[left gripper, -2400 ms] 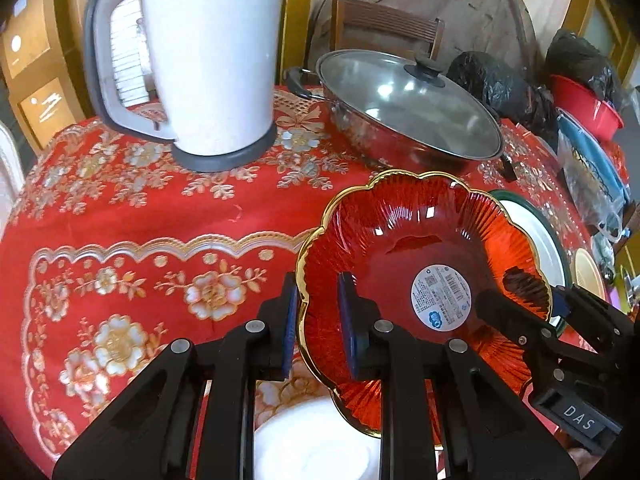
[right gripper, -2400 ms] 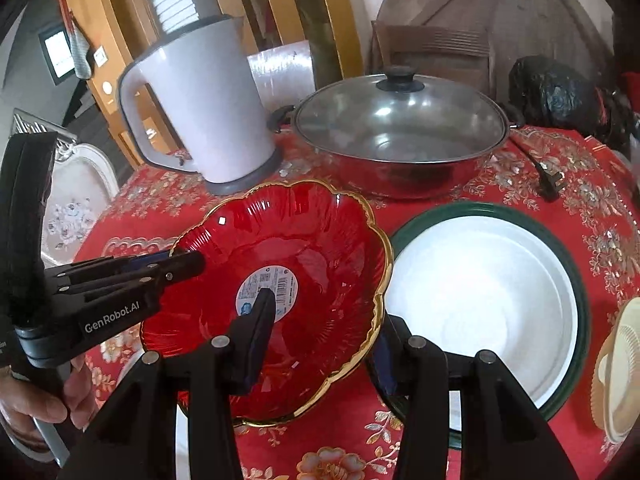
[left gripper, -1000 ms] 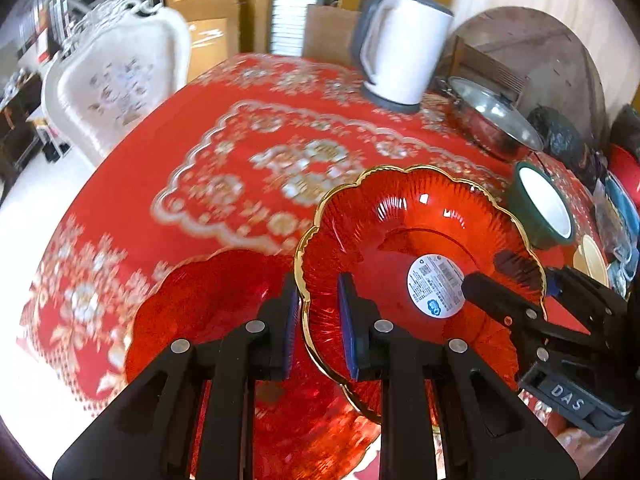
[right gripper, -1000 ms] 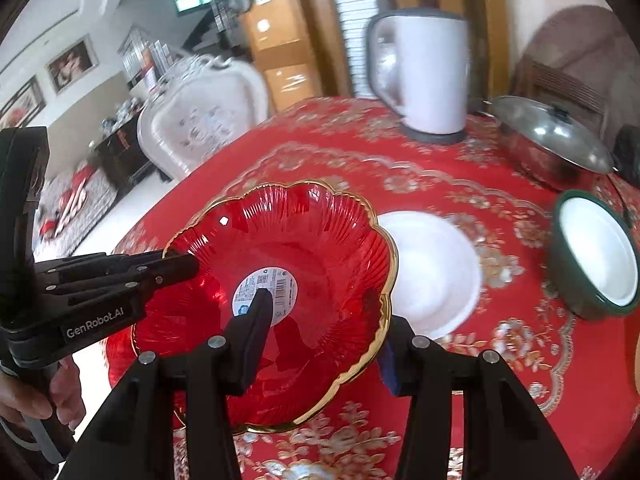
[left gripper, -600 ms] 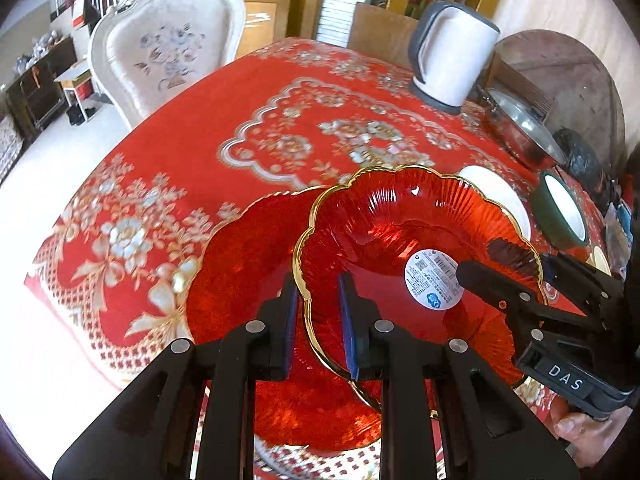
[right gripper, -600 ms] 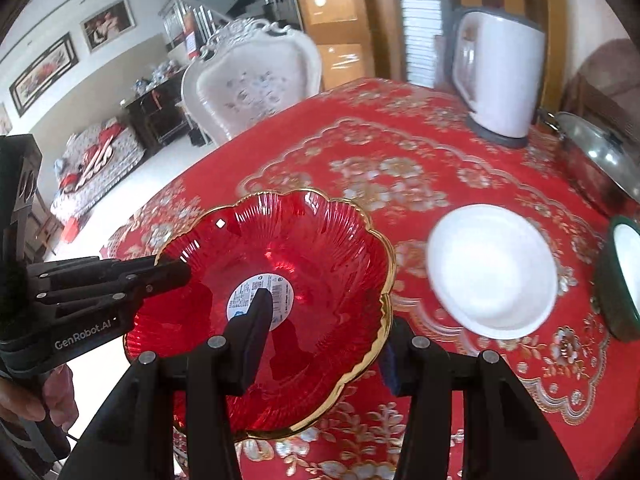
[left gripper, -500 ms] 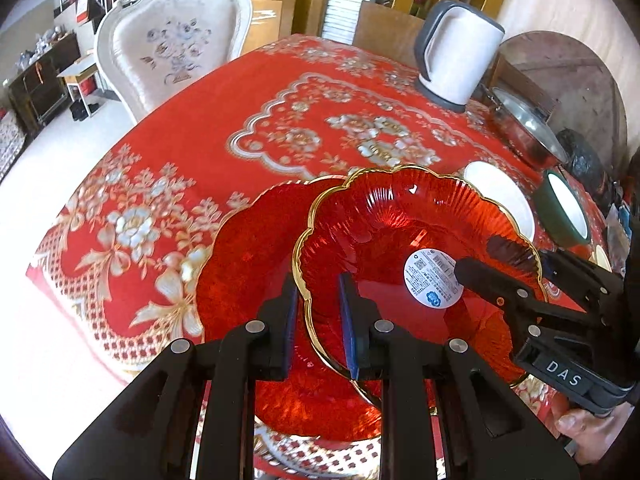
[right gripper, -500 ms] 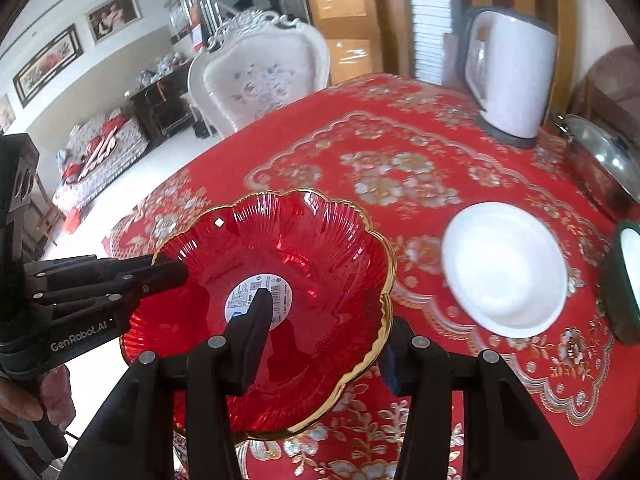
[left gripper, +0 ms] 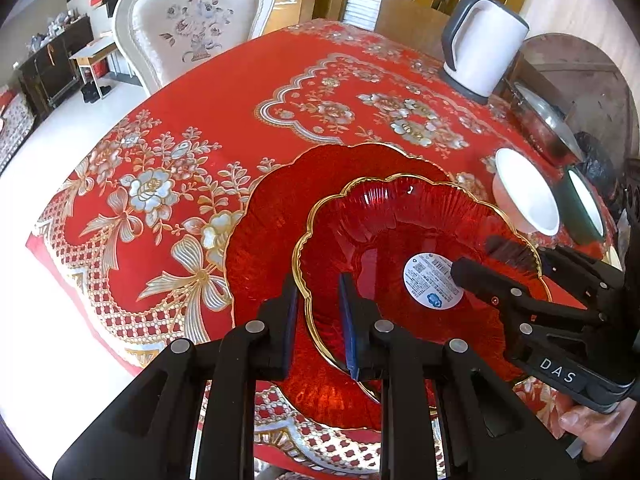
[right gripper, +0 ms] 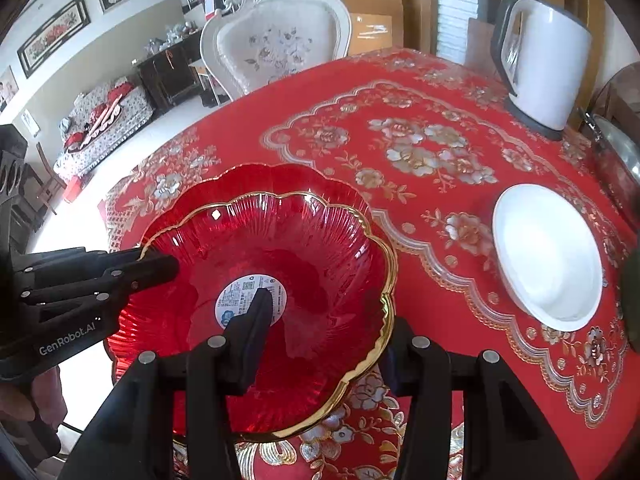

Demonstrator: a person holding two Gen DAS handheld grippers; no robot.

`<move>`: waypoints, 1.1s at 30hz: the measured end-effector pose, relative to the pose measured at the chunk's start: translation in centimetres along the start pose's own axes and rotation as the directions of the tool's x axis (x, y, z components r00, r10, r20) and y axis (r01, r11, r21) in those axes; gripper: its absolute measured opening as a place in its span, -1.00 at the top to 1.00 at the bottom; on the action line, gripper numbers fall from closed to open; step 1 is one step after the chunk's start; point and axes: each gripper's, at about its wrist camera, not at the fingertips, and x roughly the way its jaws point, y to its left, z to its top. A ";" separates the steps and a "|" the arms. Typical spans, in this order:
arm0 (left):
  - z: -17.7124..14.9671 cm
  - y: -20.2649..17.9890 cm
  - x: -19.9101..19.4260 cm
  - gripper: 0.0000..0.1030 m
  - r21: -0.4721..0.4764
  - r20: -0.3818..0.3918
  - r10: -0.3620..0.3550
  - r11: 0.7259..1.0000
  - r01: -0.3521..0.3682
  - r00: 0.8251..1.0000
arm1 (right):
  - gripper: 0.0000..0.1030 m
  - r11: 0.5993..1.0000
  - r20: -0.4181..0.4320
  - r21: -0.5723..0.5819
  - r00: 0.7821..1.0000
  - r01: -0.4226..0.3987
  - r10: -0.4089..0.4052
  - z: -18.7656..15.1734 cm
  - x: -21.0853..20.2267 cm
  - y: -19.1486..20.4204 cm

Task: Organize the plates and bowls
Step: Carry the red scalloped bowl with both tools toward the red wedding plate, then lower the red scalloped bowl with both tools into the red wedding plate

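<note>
1. Nearest, the left gripper (left gripper: pixel 316 312) is clamped on the near rim of the red bowl (left gripper: pixel 400 240), one finger outside the wall and one inside.
2. The right gripper (right gripper: pixel 324 340) grips the same bowl from the opposite side: its left finger lies inside over the sticker (right gripper: pixel 250 294), its right finger outside under the gold rim. Both hands carry it together.
3. The bowl hangs directly ahead of both grippers, above and overlapping a red plate (left gripper: pixel 272 240) that lies on the tablecloth (left gripper: pixel 224 92). Whether the bowl touches the plate cannot be told; it seems just above it.
4. Beyond and to the right of the grippers sits a white bowl (right gripper: pixel 548 256), apart from the red pair.
5. Further right, a green bowl (left gripper: pixel 584 208) with a white inside stands beside the white one.
6. Farthest are a kettle (right gripper: pixel 544 64), a lidded pot (left gripper: pixel 544 120) and a chair (left gripper: pixel 192 20).
7. Progress, as a judgement: the red bowl is close to being set on the red plate, so that stack is nearly made. The white and green bowls lie separate and are probably still to be gathered.
8. Count: one red bowl, one red plate, one white bowl, one green bowl, two grippers.
</note>
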 end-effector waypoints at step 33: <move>-1.0 0.1 2.0 0.60 0.040 0.061 0.113 0.993 -0.115 0.992 | -0.11 0.999 -0.078 -0.054 0.997 0.001 -0.005 -0.4 2.4 0.6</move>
